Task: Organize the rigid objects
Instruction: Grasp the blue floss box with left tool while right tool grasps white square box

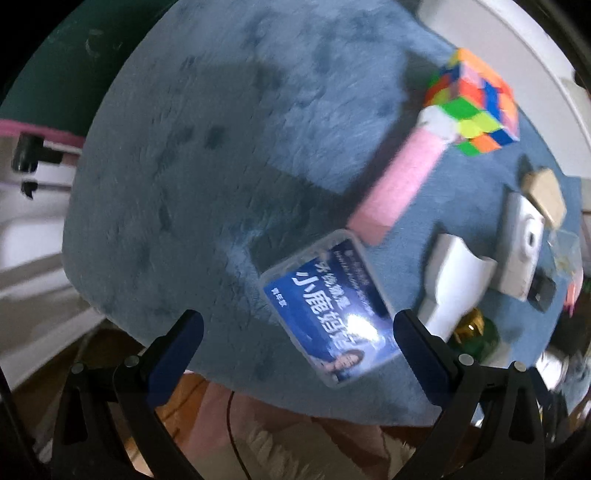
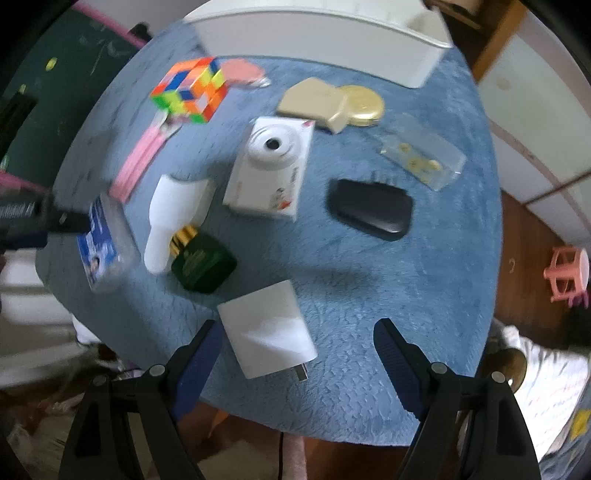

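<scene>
My left gripper [image 1: 299, 325] points down with its jaws wide apart over a clear card case with a blue label [image 1: 328, 314], which lies between the fingers and free of both pads. My right gripper [image 2: 297, 328] is open too, above a white charger plug [image 2: 267, 328] near the table's front edge; the plug lies between its fingers, close to the left one. Behind the card case [image 2: 105, 243] lie a pink box [image 1: 395, 188] and a colourful puzzle cube [image 1: 476, 110].
On the round blue plush table top [image 2: 369, 295] also lie a white camera [image 2: 273, 170], a white curved piece [image 2: 173, 218], a dark green box [image 2: 203, 266], a black case [image 2: 371, 208], a clear box [image 2: 424, 157] and a gold compact [image 2: 332, 101]. A white bin [image 2: 321, 33] stands at the back.
</scene>
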